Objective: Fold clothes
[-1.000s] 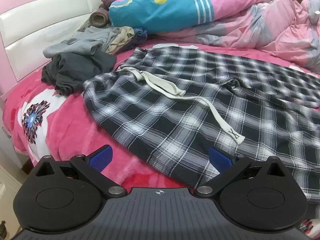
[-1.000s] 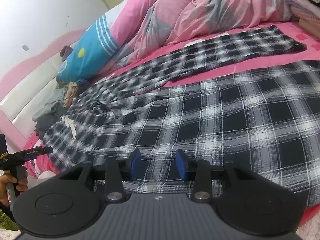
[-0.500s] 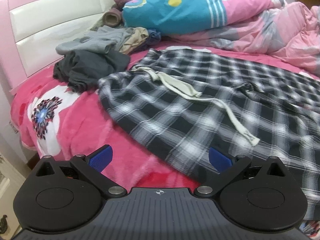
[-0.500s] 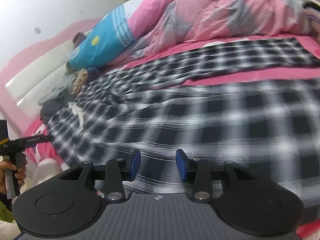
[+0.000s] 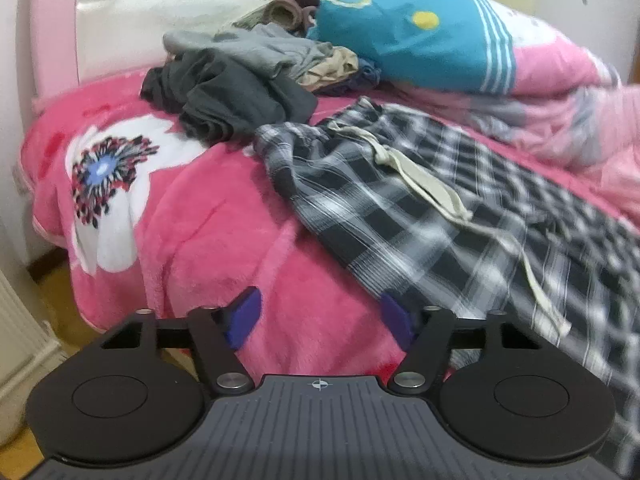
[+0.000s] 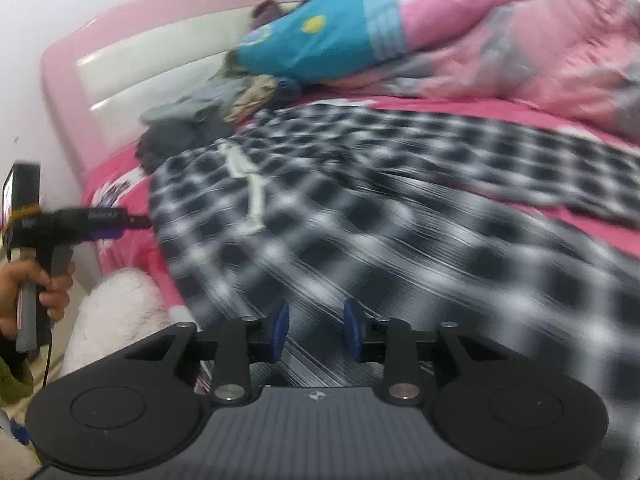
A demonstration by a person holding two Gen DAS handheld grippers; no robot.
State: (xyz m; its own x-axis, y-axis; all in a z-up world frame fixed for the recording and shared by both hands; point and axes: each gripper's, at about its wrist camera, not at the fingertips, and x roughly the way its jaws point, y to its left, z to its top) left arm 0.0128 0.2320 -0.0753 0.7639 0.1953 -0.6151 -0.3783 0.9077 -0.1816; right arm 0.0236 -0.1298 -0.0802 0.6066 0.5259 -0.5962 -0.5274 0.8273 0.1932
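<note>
Plaid trousers (image 5: 420, 208): spread flat on pink blanket (image 5: 192, 232)
Left gripper (image 5: 320, 320): jaws wide apart, empty, at the waistband edge
Right gripper (image 6: 314, 330): jaws partly open, over plaid cloth, gripping nothing

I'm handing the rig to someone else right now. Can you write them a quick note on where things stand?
Left gripper: jaws wide open, empty, over the pink blanket just short of the waistband edge of the plaid pants.
Right gripper: jaws part open, over the plaid fabric; the view is blurred, no grip visible.
Pants lie spread flat across the bed, drawstring on top, legs running away to the right.
A heap of dark and grey clothes waits by the headboard.
Done: pants laid out. Left: every fold, then the heap.
</note>
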